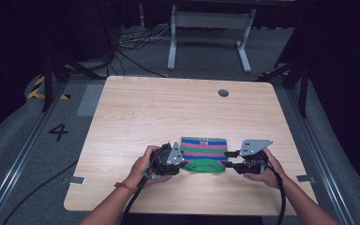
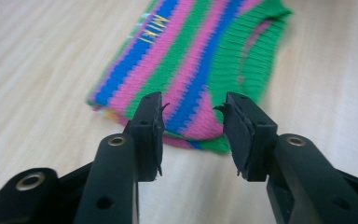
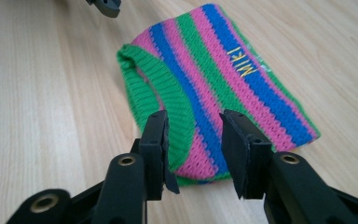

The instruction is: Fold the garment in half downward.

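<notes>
A light wooden table (image 1: 168, 108) with rounded corners takes up the middle of the high view, with a small round grey cap (image 1: 223, 93) set into its far side. On the near half of the table lies a folded knitted garment (image 1: 204, 149) in pink, blue and green stripes, with a ribbed green collar (image 1: 206, 166) at its near edge and small yellow stitched lettering (image 3: 242, 65) on one blue stripe.

The person's two hands come in from the near edge, one at each end of the garment. The left hand (image 1: 143, 168) holds the left gripper (image 1: 182, 165) just beside the garment's left end; in the left gripper view its jaws stand apart with nothing between the pads (image 2: 154, 133), and a corner of the folded knit lies just beyond them on the table. The right hand (image 1: 265, 169) holds the right gripper (image 1: 228, 159) at the garment's right end; in the right gripper view its jaws are likewise spread, framing the end of the ribbed collar and the striped corner beside it, without pinching the fabric.
</notes>
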